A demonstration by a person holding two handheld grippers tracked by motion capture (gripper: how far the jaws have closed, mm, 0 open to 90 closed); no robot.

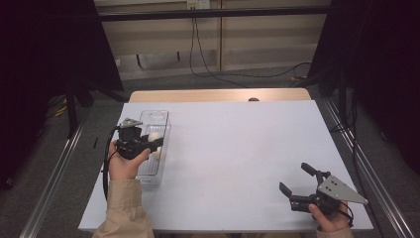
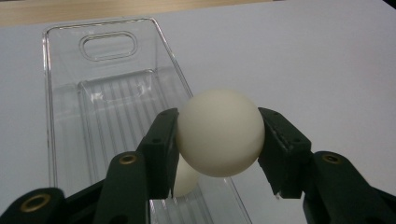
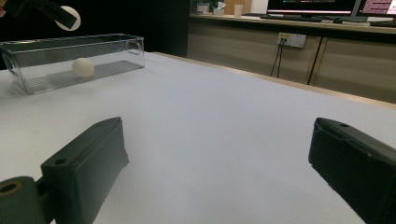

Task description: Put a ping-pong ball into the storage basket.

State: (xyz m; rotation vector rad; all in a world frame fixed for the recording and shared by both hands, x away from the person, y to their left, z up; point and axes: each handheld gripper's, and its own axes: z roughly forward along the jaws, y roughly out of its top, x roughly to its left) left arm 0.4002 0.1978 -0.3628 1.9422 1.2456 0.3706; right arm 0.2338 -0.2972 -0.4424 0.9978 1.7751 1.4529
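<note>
Clear plastic walls mark the landmark here: a long, narrow bin (image 1: pixel 159 130) with a ribbed floor and a cut-out handle slot at its far end, set near the left edge of the white surface (image 1: pixel 237 148). Above the bin's near half, the left gripper (image 1: pixel 154 141) pinches a ball (image 2: pixel 220 132) between its two black pads, one on each side of its widest part, apparently a hold chosen to keep a round, smooth thing from slipping out. The ball hangs over the bin's right-hand wall, raised above the floor, a position that suggests it is about to be lowered in or has been lifted clear; which of the two cannot be told. A second ball (image 3: pixel 83 67) rests on the ribbed floor inside the bin, partly hidden beneath the held one in the left gripper view. Both are cream-white, matte and unmarked, likely light and hard. Well away from the bin, near the opposite corner of the surface, the right gripper (image 1: pixel 297 182) waits with jaws spread wide and nothing between them.
</note>
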